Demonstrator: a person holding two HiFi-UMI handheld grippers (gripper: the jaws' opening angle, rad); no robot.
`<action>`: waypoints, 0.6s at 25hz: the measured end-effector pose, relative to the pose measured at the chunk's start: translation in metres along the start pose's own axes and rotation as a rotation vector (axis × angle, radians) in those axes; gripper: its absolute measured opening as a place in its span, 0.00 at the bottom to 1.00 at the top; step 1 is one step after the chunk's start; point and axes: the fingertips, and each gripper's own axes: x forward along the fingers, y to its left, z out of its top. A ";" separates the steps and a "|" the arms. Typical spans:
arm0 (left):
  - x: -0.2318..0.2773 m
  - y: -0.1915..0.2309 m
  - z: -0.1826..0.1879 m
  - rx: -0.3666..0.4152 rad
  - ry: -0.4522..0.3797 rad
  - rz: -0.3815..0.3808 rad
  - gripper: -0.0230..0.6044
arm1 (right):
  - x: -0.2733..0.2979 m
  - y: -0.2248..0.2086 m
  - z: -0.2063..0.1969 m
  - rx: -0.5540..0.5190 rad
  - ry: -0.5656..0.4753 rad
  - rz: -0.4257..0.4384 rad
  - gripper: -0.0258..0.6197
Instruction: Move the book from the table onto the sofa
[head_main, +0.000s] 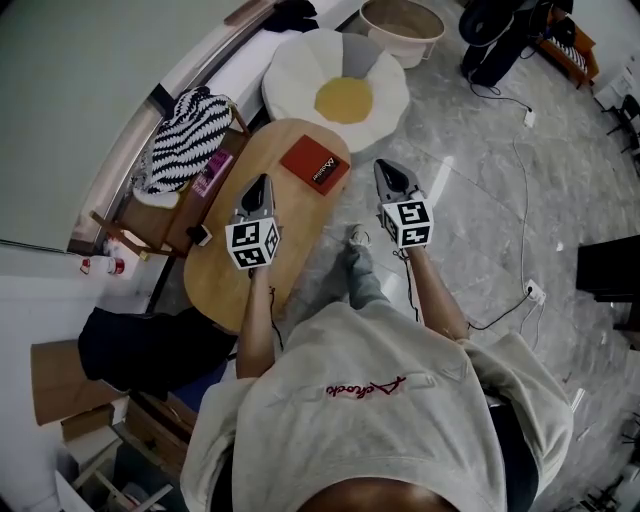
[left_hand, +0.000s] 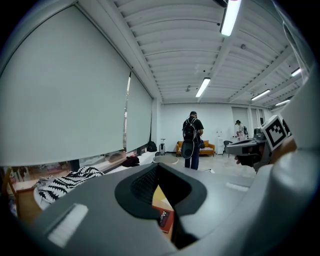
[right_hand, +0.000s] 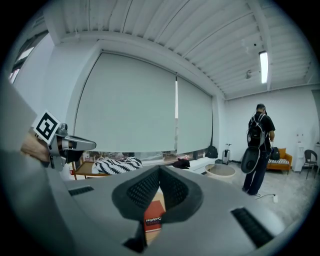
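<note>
A red book (head_main: 315, 165) lies flat on the far end of the oval wooden table (head_main: 235, 275). My left gripper (head_main: 262, 183) hovers over the table just short of the book and left of it, jaws shut and empty. My right gripper (head_main: 385, 168) is off the table's right edge, over the floor, level with the book, also shut and empty. Through the notch of each gripper's closed jaws the book shows ahead (left_hand: 163, 218) (right_hand: 154, 216). Beyond the table sits a white egg-shaped soft seat with a yellow centre (head_main: 340, 85).
A black-and-white striped cloth (head_main: 185, 140) lies on a wooden rack left of the table, with a pink item (head_main: 212, 172) beside it. A small dark object (head_main: 200, 235) sits at the table's left edge. A round tub (head_main: 402, 28) stands behind. A person with a backpack (left_hand: 191, 140) stands far off.
</note>
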 end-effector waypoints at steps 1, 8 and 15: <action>0.007 0.001 0.000 -0.001 0.003 -0.002 0.05 | 0.005 -0.004 -0.001 0.003 0.002 0.001 0.05; 0.070 0.009 0.003 -0.002 0.021 -0.014 0.05 | 0.055 -0.036 -0.002 0.016 0.008 0.008 0.05; 0.136 0.017 0.007 -0.007 0.056 -0.003 0.05 | 0.111 -0.080 0.001 0.028 0.028 0.028 0.05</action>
